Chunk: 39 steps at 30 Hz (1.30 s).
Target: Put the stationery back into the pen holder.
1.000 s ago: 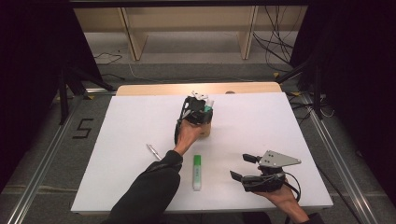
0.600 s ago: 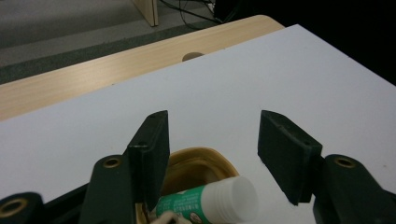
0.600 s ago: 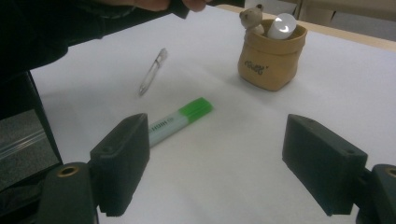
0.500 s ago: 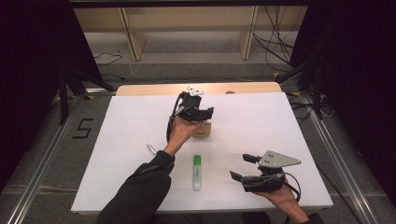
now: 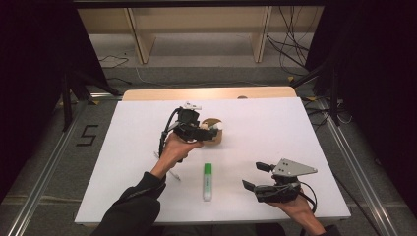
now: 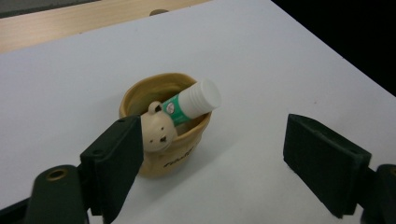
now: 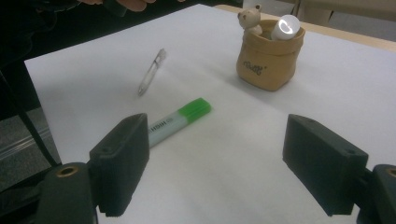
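1. Table (image 5: 295, 128): white top. The job reads as loading loose desk items into the pot (image 6: 163, 126), which stands upright at mid-table, toward the far edge.
2. Left gripper (image 6: 215, 154): your jaws have just been opening and stand wide, with nothing between the pads. They sit just short of the pot (one jaw overlaps its near side in the left gripper view, and I can't tell if it touches).
3. Right gripper (image 7: 219, 163): jaws wide apart and empty, low near the table's front edge, aimed at the highlighter (image 7: 177, 119).
4. Glue stick (image 6: 194, 101): in the pot, leaning on the rim with its white cap up and out. I judge this item done.
5. Next, as I read it: the highlighter lies flat between you and the pot. Close on its barrel across the width, lift it, tip it upright and lower it beside the glue stick without knocking the pot.
6. Pen (image 7: 152, 72): clear and slim, lying flat left of the highlighter. It will need a careful pinch.
7. Writing: a "5" mark (image 5: 87, 135) on the floor to the left. The highlighter's barrel print is only partly legible. The script on the pot's front and the glue stick's round emblem are too small to read.
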{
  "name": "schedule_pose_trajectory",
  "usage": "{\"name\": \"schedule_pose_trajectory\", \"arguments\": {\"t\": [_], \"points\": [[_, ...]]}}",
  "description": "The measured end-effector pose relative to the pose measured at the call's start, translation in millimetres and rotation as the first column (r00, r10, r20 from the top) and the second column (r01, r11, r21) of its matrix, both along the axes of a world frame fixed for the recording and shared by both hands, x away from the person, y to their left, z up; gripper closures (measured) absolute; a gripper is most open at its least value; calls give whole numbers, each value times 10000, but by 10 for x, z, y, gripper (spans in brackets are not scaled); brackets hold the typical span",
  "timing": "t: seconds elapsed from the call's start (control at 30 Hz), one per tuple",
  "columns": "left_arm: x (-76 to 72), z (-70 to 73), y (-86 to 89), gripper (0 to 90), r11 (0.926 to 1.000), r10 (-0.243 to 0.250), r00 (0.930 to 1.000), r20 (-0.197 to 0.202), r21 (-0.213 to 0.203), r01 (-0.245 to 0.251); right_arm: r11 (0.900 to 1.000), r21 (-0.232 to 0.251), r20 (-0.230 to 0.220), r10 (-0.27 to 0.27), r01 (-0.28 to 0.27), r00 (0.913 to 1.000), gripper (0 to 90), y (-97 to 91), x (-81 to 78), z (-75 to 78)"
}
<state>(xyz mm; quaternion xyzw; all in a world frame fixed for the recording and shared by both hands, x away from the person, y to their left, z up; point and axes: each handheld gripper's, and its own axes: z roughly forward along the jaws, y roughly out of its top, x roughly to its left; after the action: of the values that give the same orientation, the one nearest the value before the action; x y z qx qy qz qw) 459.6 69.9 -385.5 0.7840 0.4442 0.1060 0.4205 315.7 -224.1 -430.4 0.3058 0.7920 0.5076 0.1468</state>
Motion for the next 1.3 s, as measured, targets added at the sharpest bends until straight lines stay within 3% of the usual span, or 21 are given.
{"name": "schedule_pose_trajectory", "arguments": {"t": [0.17,0.43,0.7,0.9,1.3], "points": [[-82,-14,140,190,9999,-89,9998,167,-121,91,10000,-28,29,39,-39,10000,236,11,-11,4],[-368,-53,360,187,9967,-305,9965,773,-721,361,10000,-1,-115,92,-92,9999,236,30,-7,-13],[-650,-91,490,183,9907,-649,9855,1565,-1082,824,9997,-5,-201,243,-243,9995,237,98,-9,-26],[-845,-162,611,174,9844,-381,9833,1782,-1622,675,9992,133,-345,386,-382,9987,246,167,-3,-25],[-974,-208,784,174,9888,-411,9694,2421,-1298,744,9968,134,-588,791,-785,9951,265,380,36,-45]]}}
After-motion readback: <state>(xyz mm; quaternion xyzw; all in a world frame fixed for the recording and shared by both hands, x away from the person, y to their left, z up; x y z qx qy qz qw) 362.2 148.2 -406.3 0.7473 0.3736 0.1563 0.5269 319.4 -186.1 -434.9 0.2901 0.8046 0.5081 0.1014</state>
